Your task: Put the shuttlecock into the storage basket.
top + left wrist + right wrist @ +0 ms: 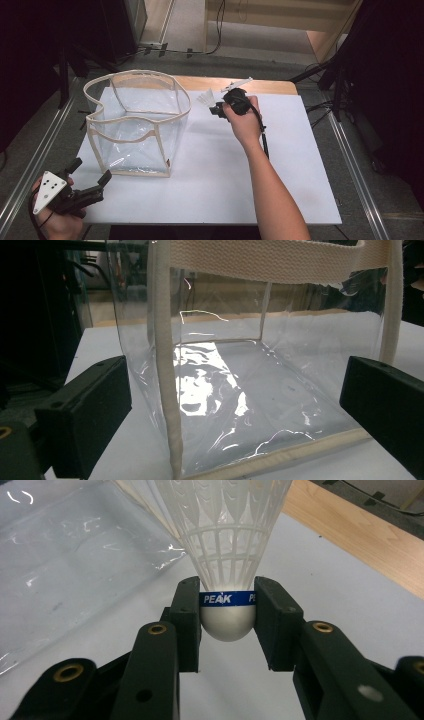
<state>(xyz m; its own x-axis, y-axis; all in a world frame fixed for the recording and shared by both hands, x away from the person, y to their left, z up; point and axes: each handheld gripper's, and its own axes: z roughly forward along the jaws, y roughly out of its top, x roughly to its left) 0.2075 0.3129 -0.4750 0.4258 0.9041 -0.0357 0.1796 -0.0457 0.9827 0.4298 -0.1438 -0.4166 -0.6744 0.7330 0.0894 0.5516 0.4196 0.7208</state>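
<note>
- We hold the shuttlecock (227, 540) by its rounded cork base, the right tool (227, 611) clenched on the blue band, so the mesh skirt stays uncrushed; in the high view it hangs above the desk (210, 190) at upper centre.
- The clear bag (137, 122) stands open-mouthed at left centre of that view, ready, we judge, to receive it.
- Our left tool (92, 186) waits released at lower left, jaws spread toward the bag's corner, probably to steady it.
</note>
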